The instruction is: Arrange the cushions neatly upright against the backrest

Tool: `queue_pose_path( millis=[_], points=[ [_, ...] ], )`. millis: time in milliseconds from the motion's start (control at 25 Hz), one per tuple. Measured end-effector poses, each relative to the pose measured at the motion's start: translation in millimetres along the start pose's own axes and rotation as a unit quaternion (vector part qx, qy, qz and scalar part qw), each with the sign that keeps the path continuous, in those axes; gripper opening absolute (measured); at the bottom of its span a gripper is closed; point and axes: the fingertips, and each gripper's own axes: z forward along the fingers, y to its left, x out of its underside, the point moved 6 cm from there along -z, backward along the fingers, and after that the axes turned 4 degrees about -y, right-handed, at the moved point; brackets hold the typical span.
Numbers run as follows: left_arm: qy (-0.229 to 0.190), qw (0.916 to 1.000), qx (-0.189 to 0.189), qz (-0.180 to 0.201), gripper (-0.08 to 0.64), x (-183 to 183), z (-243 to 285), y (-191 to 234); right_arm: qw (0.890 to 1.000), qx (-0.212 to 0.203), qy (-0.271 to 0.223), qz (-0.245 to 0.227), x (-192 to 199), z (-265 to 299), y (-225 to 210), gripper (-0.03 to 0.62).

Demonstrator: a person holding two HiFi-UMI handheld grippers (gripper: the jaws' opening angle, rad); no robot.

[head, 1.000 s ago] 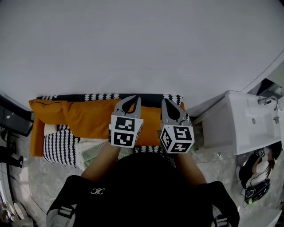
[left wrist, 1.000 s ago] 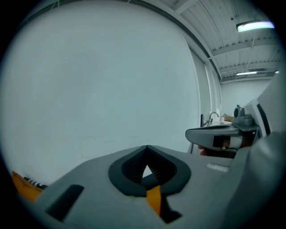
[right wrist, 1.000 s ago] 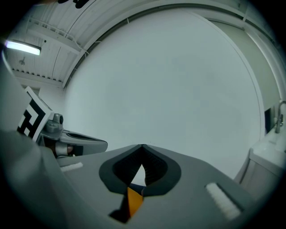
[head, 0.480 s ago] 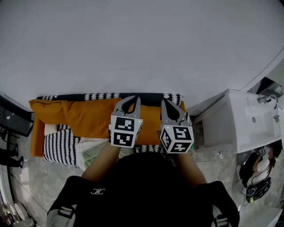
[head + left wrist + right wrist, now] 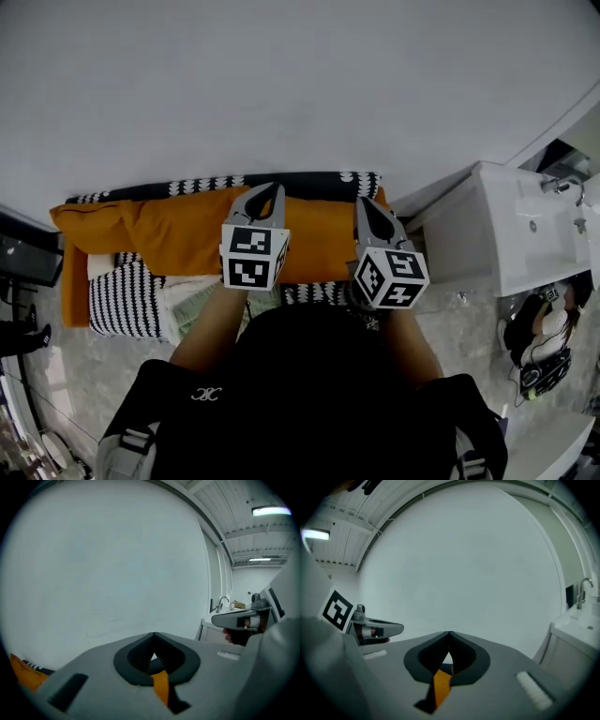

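Currently: orange-covered sofa (image 5: 178,234) stands against a plain white wall (image 5: 300,84), with a black-and-white patterned strip (image 5: 202,184) along the backrest top. Grey stone-look floor (image 5: 84,366) in front. One white sink unit (image 5: 525,234) with one tap (image 5: 553,185) stands just right of the sofa. Cushions counted: two. One black-and-white striped cushion (image 5: 122,302) lies on the seat at the left end, toward the front edge. One pale green cushion (image 5: 192,307) touches its right side. Both lie apart from the backrest. Grippers counted: two. Left gripper (image 5: 278,187) and right gripper (image 5: 362,201) hang over the seat middle and point at the wall. Both have their jaws clenched tip to tip, gripping nothing; only a sliver of orange shows behind.
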Motion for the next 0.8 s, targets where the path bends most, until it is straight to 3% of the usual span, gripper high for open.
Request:
queue_pose_path(
  millis=[200,440,640,800],
  points=[
    [-0.005,0.9993,0.033,-0.017,0.005,19.3,10.8,20.8,0.996,0.082,0.014,-0.022,22.9,-53.1,-38.9,0.008],
    [0.003,0.9970,0.078,-0.003,0.036,54.6,31.6,36.3,0.979,0.196,0.050,-0.011,49.8,-124.5,-58.9,0.008],
    [-0.011,0.9947,0.100,-0.020,0.044,66.0,35.5,45.9,0.974,0.222,0.035,-0.039,47.5,-142.0,-47.9,0.008],
    [-0.008,0.9954,0.095,-0.005,0.040,63.6,30.3,35.9,0.976,0.213,0.026,-0.038,45.3,-128.2,-40.8,0.006]
  ],
)
